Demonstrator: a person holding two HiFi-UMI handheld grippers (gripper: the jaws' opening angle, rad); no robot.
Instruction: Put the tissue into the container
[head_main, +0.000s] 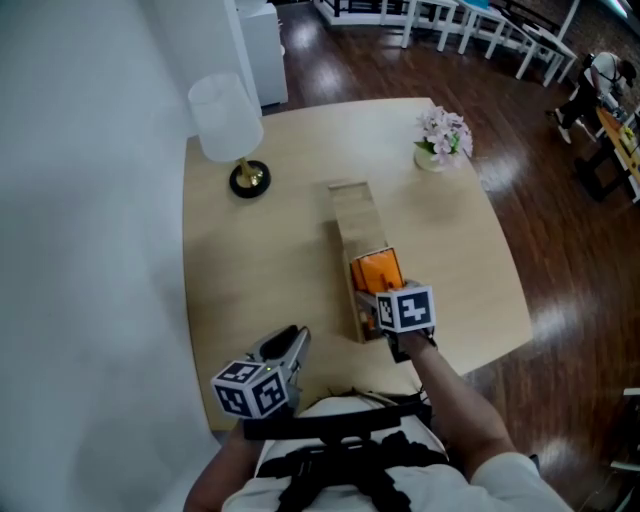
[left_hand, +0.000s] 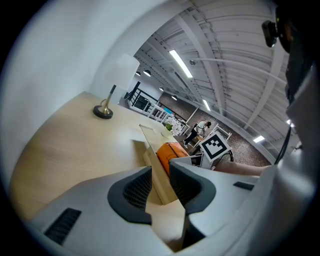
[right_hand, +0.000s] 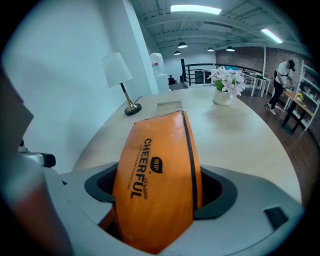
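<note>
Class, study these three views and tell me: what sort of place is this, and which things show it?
Probably a big open workshop or lab hall with a home-like corner: a wooden table with a lamp and flowers, white benches beyond, strip lights on a high ceiling.

The orange tissue pack (right_hand: 157, 180) reads "CHEERFUL"; the smaller script beside it is blurred, perhaps "Delate".

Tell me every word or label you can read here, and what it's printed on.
"CHEERFUL": on the orange tissue pack.
Smaller script beside that word, and the small badge above it: too blurred to read.
No other readable text.
</note>
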